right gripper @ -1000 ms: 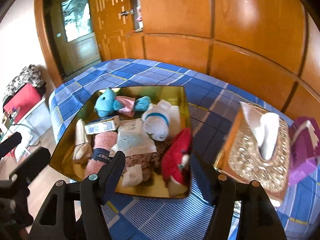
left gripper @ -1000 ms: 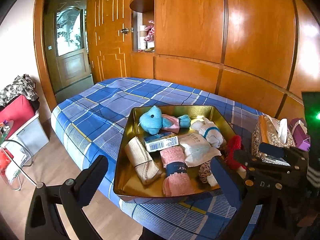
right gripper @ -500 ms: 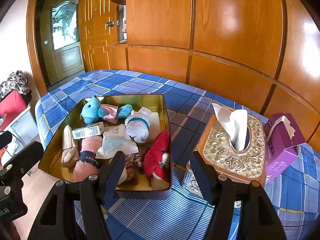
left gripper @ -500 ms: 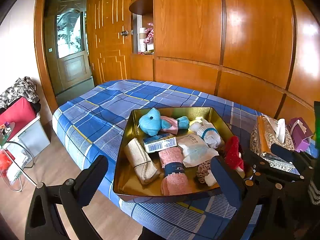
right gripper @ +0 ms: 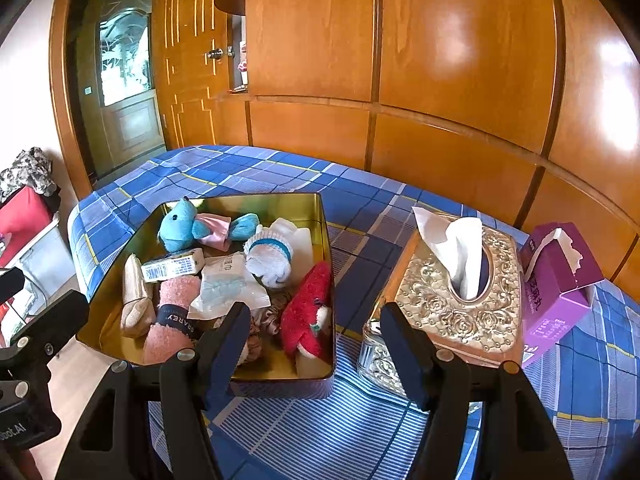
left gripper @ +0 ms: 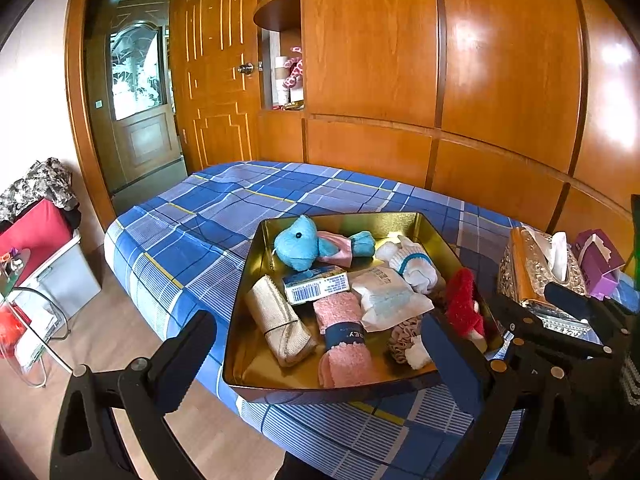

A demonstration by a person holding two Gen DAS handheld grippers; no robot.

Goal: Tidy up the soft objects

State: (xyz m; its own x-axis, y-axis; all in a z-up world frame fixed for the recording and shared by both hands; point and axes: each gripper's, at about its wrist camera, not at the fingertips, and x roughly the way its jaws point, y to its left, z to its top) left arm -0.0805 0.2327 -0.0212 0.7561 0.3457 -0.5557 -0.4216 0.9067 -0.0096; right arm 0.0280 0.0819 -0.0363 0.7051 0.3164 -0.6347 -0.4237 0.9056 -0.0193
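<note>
A gold tin tray [left gripper: 360,224] [right gripper: 256,204] lies on the blue plaid bed [left gripper: 192,236]. In it are a blue plush toy [left gripper: 298,244] [right gripper: 176,230], a pink sock [left gripper: 344,336] [right gripper: 172,316], a beige rolled cloth [left gripper: 280,320], a white sock with a blue band [left gripper: 414,266] [right gripper: 268,256], a red plush [left gripper: 464,308] [right gripper: 308,316], a barcoded box [left gripper: 316,284] and a white packet [left gripper: 388,296]. My left gripper [left gripper: 320,360] hovers open before the tray's near edge. Just right of it, my right gripper [right gripper: 316,344] is open at the tray's near right corner, holding nothing.
A gold embossed tissue box [right gripper: 452,304] and a purple tissue box [right gripper: 560,284] stand right of the tray. Wooden wall panels back the bed. Beside the bed on the left are a red bin [left gripper: 36,232] and a white container, with wooden floor below.
The right wrist view has swung and drawn back, so the tray and tissue box look smaller and sharper. The left view barely shifts. Both grippers stay open.
</note>
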